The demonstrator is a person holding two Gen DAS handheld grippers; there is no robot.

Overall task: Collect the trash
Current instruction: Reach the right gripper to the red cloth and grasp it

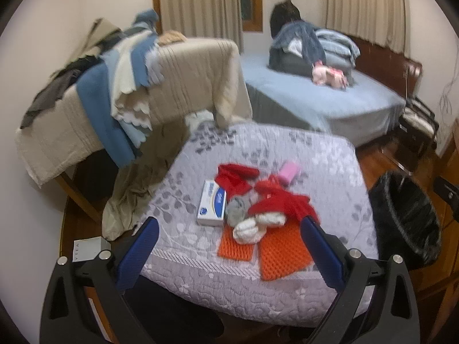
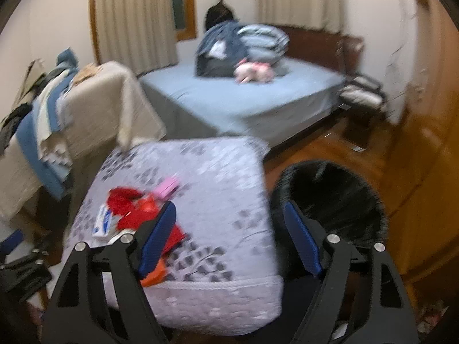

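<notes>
A pile lies on a grey floral quilted surface [image 1: 287, 146]: red wrappers [image 1: 272, 197], a white and blue box [image 1: 211, 203], a grey wad [image 1: 236, 211], white crumpled paper [image 1: 252, 226], two orange mesh pieces [image 1: 282, 255] and a pink item [image 1: 290, 170]. A bin with a black liner [image 1: 407, 220] stands to the right of the surface. My left gripper [image 1: 229, 226] is open and empty, just short of the pile. My right gripper [image 2: 229, 218] is open and empty, above the gap between the quilted surface [image 2: 229, 177] and the bin [image 2: 332, 197]. The right wrist view is blurred.
A chair draped with beige and blue blankets [image 1: 137, 86] stands at the left. A bed with a blue sheet [image 1: 324, 91], clothes and a pink toy [image 1: 330, 76] is behind. A bag [image 1: 416, 126] sits on the wood floor. A small white box [image 1: 89, 248] is at lower left.
</notes>
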